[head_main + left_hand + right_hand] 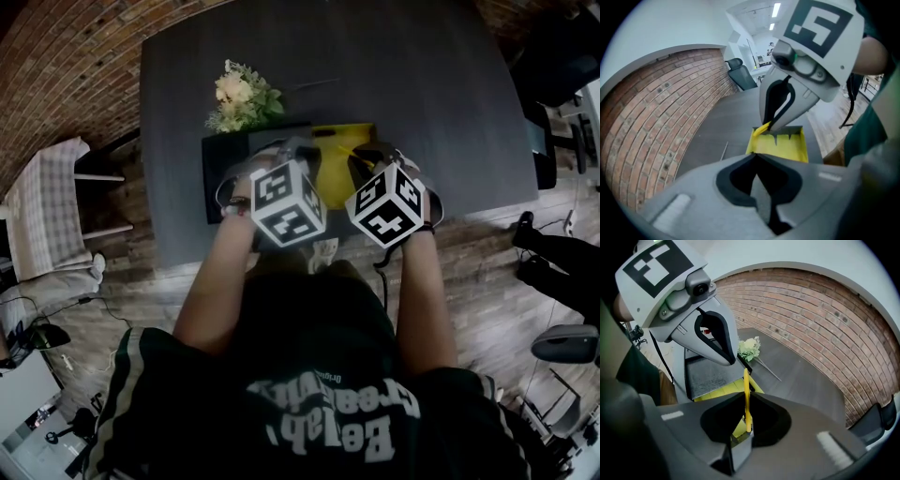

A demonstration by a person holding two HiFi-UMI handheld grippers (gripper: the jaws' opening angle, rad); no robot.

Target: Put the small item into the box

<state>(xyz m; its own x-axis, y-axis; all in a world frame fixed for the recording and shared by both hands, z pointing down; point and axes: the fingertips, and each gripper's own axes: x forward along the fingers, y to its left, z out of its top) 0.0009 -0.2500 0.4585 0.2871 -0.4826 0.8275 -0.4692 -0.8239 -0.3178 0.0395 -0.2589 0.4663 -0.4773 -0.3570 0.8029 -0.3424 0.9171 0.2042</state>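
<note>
My right gripper [745, 430] is shut on a thin yellow strip [746, 394], which sticks out past its jaws. In the head view this gripper [371, 157] hangs over the open yellow box [334, 184] near the table's front edge. From the left gripper view, the strip's tip [762, 128] hangs just above the box's far rim [780, 146]. Beside it on the left, my left gripper [298, 148] hovers over the box's left side. Its jaws [757, 157] are shut with nothing between them, and it also shows as a closed point [731, 361].
A black lid [221, 178] lies against the yellow box's left side. A bunch of pale flowers [243, 97] lies behind it on the dark table [422, 103]. A brick wall runs behind, with chairs at the left [52, 211] and the right edge.
</note>
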